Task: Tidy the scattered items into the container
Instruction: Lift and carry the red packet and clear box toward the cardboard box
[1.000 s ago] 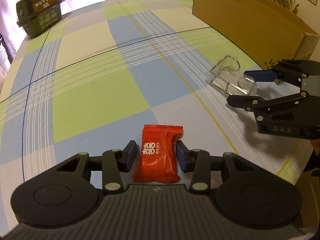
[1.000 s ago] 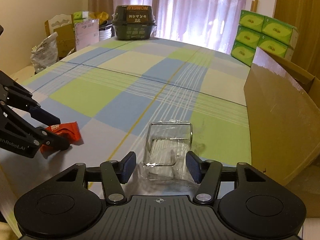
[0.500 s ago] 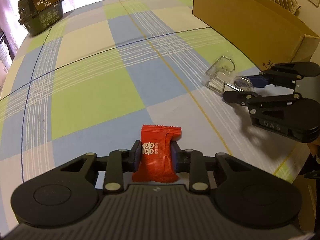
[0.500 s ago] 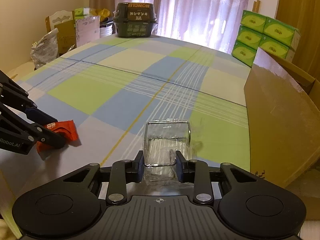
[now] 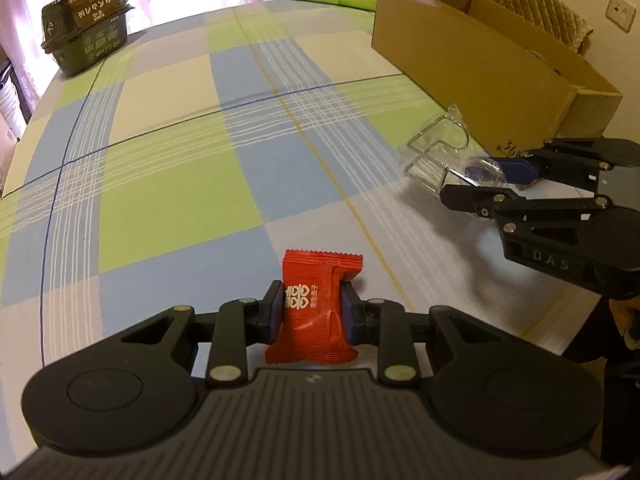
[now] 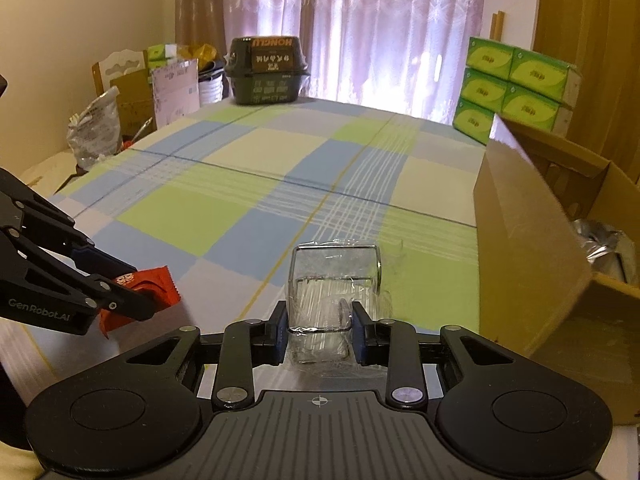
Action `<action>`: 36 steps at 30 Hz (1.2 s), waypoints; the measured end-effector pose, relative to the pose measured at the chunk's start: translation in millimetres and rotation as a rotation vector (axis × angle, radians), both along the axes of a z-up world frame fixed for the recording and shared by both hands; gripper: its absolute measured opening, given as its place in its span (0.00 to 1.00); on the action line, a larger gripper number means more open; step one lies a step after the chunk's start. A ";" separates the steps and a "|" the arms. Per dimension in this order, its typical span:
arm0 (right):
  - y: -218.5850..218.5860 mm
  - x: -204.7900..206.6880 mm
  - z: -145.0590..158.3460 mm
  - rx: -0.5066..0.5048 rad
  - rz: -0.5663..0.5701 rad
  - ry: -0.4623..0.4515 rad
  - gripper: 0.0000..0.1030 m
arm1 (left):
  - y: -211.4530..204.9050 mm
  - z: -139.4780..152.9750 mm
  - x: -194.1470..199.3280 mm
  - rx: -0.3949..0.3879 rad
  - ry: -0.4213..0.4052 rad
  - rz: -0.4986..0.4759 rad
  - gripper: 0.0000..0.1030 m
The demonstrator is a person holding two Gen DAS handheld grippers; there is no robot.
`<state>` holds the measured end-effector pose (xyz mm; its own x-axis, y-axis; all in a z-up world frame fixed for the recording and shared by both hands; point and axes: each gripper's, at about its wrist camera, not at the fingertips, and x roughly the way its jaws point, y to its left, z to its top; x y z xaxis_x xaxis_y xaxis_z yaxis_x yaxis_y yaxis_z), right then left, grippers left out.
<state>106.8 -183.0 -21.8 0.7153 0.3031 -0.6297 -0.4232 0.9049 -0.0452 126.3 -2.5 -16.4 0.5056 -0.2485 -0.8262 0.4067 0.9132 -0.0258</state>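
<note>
- Between L gripper (image 5: 311, 312) pads: red candy packet (image 5: 314, 310), pinched tight, just above checked cloth (image 5: 168, 200).
- R gripper (image 6: 320, 330) clamped on clear plastic box (image 6: 332, 280).
- Step: both grasped; next, lift & carry to cardboard box (image 6: 532, 264) at right, drop in.

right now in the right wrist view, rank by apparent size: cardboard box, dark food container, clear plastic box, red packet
1. cardboard box
2. clear plastic box, though nearness inflates it
3. dark food container, far away
4. red packet, partly hidden

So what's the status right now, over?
Left gripper shut on red candy packet. Right gripper shut on clear plastic box. Cardboard box open, path unobstructed.
</note>
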 end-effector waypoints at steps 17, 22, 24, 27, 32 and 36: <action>-9.2 -40.4 35.6 0.033 -0.016 -0.071 0.32 | -7.9 32.8 -30.4 0.016 -0.060 -0.015 0.23; -15.7 -49.0 49.6 0.038 -0.027 -0.101 0.32 | -16.8 42.7 -33.8 0.000 -0.062 -0.025 0.23; -19.6 -51.4 57.5 0.042 -0.033 -0.117 0.32 | -21.6 47.6 -33.7 -0.009 -0.062 -0.030 0.23; -26.6 -53.9 70.7 0.045 -0.045 -0.147 0.32 | -31.2 57.1 -33.0 -0.019 -0.075 -0.044 0.23; -43.9 -53.0 91.3 0.049 -0.072 -0.194 0.32 | -53.1 72.5 -27.9 -0.030 -0.099 -0.080 0.23; -64.9 -47.0 107.1 0.060 -0.105 -0.220 0.32 | -77.0 88.8 -20.5 -0.048 -0.125 -0.113 0.23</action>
